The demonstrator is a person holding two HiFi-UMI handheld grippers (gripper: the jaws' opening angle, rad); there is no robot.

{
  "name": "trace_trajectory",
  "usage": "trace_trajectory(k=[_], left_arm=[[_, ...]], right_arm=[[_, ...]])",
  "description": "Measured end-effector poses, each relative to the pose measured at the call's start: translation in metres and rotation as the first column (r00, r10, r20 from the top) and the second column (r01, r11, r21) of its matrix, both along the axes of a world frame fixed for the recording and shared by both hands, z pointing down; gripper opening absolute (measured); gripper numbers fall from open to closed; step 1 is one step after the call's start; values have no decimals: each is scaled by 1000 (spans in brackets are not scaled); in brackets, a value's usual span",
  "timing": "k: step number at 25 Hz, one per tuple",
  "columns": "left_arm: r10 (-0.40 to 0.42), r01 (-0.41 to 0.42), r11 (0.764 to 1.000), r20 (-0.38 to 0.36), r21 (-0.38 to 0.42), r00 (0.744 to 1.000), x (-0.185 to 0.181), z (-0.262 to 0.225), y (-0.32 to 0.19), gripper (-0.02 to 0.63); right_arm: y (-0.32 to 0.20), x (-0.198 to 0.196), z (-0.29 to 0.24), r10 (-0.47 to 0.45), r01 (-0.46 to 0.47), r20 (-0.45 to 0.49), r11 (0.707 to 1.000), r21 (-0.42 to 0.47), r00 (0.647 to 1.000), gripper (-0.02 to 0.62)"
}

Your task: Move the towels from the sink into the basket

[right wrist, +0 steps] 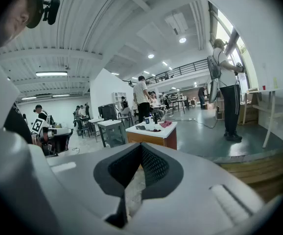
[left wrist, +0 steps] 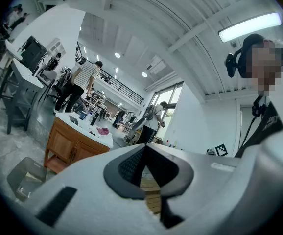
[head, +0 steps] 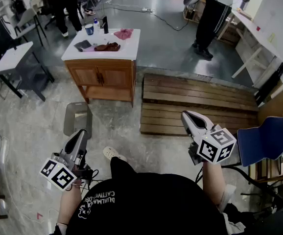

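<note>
Far ahead stands a wooden cabinet with a white sink top (head: 129,50). On it lie a pink towel (head: 124,33) and a dark red towel (head: 107,47). A grey basket (head: 78,118) sits on the floor in front of the cabinet. My left gripper (head: 81,134) is low, just short of the basket, shut and empty. My right gripper (head: 187,116) is held over the floor to the right, shut and empty. The left gripper view shows the cabinet (left wrist: 68,143), the pink towel (left wrist: 102,130) and the basket (left wrist: 26,178). In the right gripper view the cabinet (right wrist: 153,135) and pink towel (right wrist: 165,124) are distant.
A wooden pallet (head: 200,104) lies on the floor right of the cabinet. A blue chair (head: 265,141) is close at my right. Bottles and a cup (head: 89,29) stand on the sink top. A grey table (head: 11,58) is at the left; people (head: 211,13) stand at the back.
</note>
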State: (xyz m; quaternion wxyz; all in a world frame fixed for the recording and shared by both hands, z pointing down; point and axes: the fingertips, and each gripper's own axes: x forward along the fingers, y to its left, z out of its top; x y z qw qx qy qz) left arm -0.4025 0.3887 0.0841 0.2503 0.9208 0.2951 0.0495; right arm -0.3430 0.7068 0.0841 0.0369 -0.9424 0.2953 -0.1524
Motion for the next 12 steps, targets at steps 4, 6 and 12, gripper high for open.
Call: trace_trajectory(k=[4,6,12], left_arm=[[-1,1,1000,-2,2,1000,1,-1,-2,-2],[-3,3,1000,0,3,1000,3,-1,-4,-2],[2,-2,1000,6,12,1000,18,0,-9,-2]], right_arm=[[0,1,2,3,-3,6,1000,1,1000,5],[-1,2,3,3,-3,7,1000,0,1000,5],[-4,14,10,9,-9,30,1000,-3,1000,5]])
